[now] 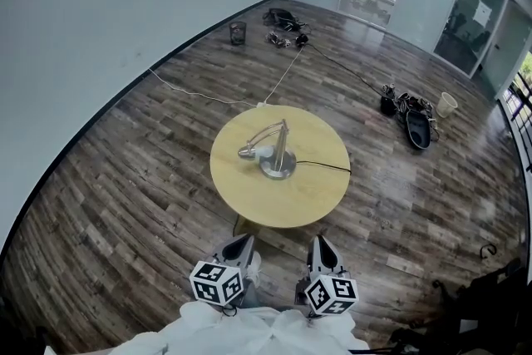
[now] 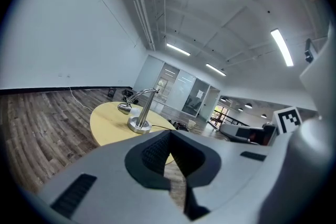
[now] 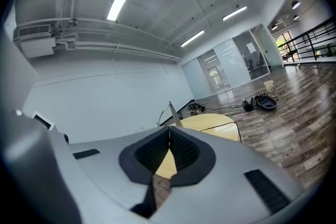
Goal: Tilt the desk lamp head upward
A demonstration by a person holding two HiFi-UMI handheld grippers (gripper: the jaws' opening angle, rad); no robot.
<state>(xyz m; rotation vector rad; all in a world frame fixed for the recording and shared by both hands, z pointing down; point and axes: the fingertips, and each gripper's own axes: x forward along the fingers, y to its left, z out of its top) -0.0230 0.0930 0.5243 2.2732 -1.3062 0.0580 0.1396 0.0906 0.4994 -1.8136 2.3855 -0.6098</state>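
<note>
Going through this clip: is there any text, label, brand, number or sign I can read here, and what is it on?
No words or numbers can be read.
Sheet on the glass door: too small to read.
Left cube and right cube: black-and-white square markers only, no letters.
Lamp: no label shows.

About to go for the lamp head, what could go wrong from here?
1. The lamp stands free on the table; lifting the lamp head with one gripper may tip or slide it.
2. Its cord trails off the table's edge and could snag.
3. The left gripper and right gripper are both shut, short of the table; open one first.
</note>
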